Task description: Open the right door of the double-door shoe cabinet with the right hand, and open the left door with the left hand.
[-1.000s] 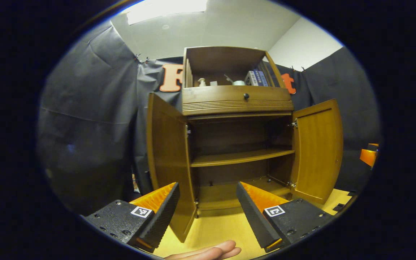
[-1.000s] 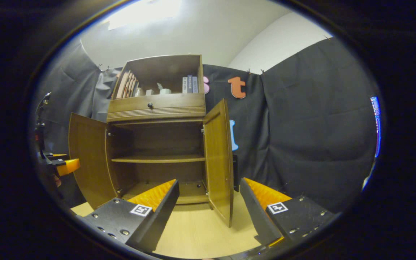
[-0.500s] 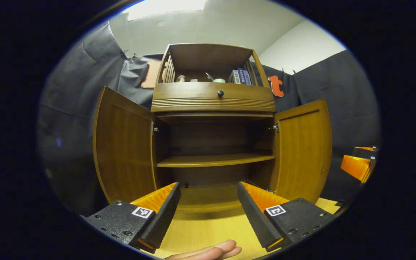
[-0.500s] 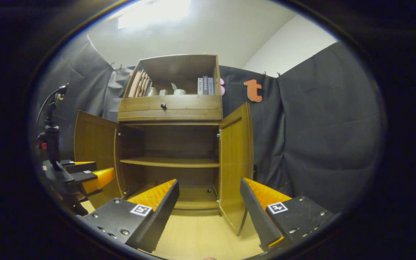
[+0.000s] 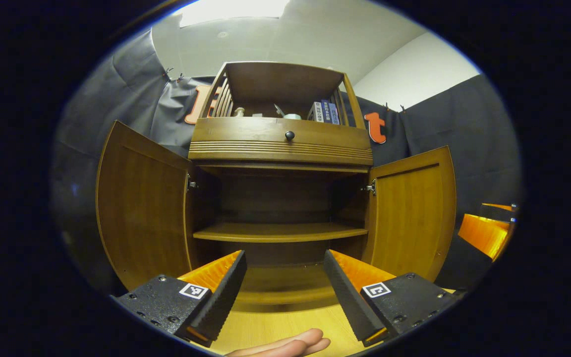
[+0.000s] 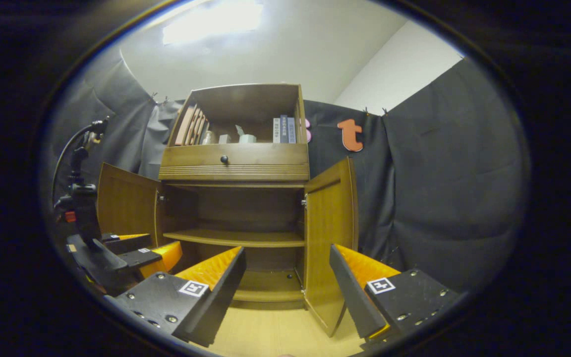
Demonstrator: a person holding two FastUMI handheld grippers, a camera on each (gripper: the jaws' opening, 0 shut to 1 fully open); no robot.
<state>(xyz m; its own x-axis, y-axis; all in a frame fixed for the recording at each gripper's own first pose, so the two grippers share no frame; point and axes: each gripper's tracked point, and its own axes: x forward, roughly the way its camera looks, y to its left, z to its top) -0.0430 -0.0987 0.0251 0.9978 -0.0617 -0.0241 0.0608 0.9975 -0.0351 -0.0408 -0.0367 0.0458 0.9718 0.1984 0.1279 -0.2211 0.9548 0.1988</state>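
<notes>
While both doors hang wide, the cabinet (image 5: 280, 148) stands at twelve o'clock, left door (image 5: 142, 208) at nine, right door (image 5: 412, 208) at three. Left hand-held gripper (image 5: 283, 292) and right hand-held gripper (image 6: 285, 292) gape wide, holding nothing, above the floor (image 5: 285, 325).

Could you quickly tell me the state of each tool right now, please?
Left tool: open, holding nothing, facing the open cabinet.
Right tool: open, holding nothing, close to the right door but apart from it.
</notes>
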